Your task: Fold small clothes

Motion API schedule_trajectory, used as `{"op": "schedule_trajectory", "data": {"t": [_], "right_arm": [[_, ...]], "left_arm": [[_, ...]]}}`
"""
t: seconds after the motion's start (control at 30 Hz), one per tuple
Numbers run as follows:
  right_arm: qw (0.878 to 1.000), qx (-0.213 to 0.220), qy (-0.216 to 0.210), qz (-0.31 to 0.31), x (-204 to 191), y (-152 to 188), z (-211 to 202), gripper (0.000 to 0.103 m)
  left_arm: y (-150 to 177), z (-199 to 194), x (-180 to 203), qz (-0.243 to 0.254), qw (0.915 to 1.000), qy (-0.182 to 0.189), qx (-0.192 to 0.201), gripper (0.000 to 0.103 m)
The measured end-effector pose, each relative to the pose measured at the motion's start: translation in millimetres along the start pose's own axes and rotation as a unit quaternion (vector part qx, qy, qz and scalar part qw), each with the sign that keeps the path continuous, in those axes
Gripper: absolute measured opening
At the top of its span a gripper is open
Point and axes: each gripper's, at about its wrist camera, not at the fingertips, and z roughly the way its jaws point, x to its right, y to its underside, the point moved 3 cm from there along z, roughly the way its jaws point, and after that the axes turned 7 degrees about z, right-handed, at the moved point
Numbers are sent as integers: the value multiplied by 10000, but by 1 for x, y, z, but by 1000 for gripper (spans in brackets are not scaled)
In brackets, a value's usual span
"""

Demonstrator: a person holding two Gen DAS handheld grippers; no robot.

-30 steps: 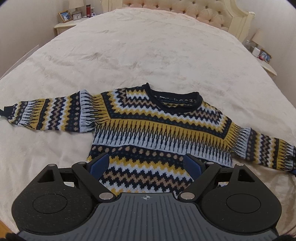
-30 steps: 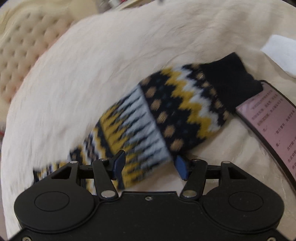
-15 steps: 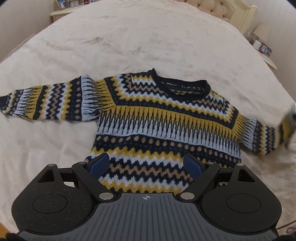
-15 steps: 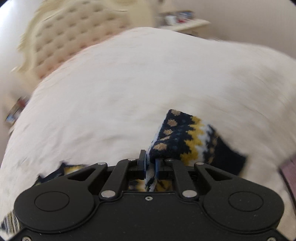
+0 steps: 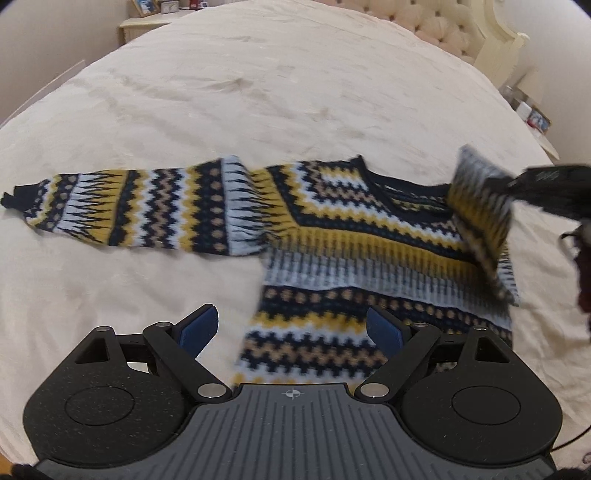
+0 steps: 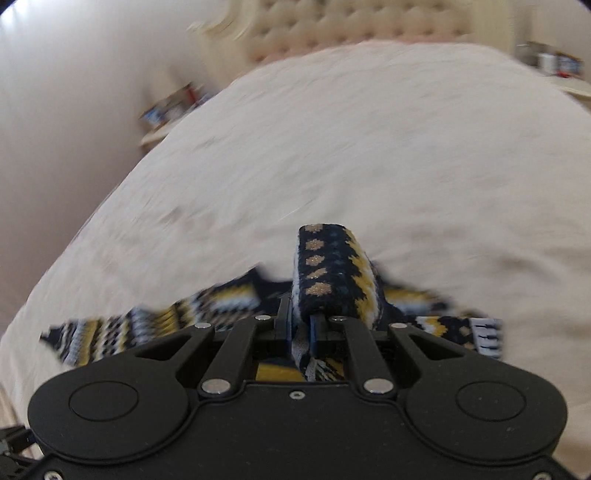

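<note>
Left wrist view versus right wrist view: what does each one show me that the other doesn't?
Only the left wrist view shows the left gripper, open above the sweater's hem, the far sleeve lying flat and stretched out on the bed, and the right gripper from outside, carrying the other sleeve over the sweater body.

Only the right wrist view shows the right gripper shut on the folded sleeve.

Both show the patterned sweater on the cream bed, the tufted headboard and a bedside table.
</note>
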Motion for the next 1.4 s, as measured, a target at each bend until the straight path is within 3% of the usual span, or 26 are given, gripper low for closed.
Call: {"op": "schedule_trajectory", "data": {"t": [0.23,0.3,0.37,0.53,0.83,1.0,1.17,1.4], "right_arm": [[9962,-677,92,-532,-64,44,61,24],[9948,-822,-22,-600,-70,53,70,36],[9937,-877,-216,-659,-77,62,72,62],[9918,-861,-443,-832,-68,76,51,72],[9872,-1371,-429,-692,-30,109,49,73],[9902,-1330,-338,-246,-1,116,41,73],[9923,-1235,-3,10,35,120,30,73],[9921,-1184,320,277,82,116,19,73]], "left_arm": [[-3,6,-31,-51,9999,-123,-8,88],[-5,10,-34,-15,9999,-148,-35,88],[-9,15,-34,49,9998,-164,-40,88],[-19,31,-23,240,9996,-87,-90,88],[-46,60,34,754,9970,165,-105,88],[-54,76,67,1067,9939,270,-110,88],[-46,104,112,1668,9853,362,-71,88],[-30,150,151,2172,9755,237,-260,88]]}}
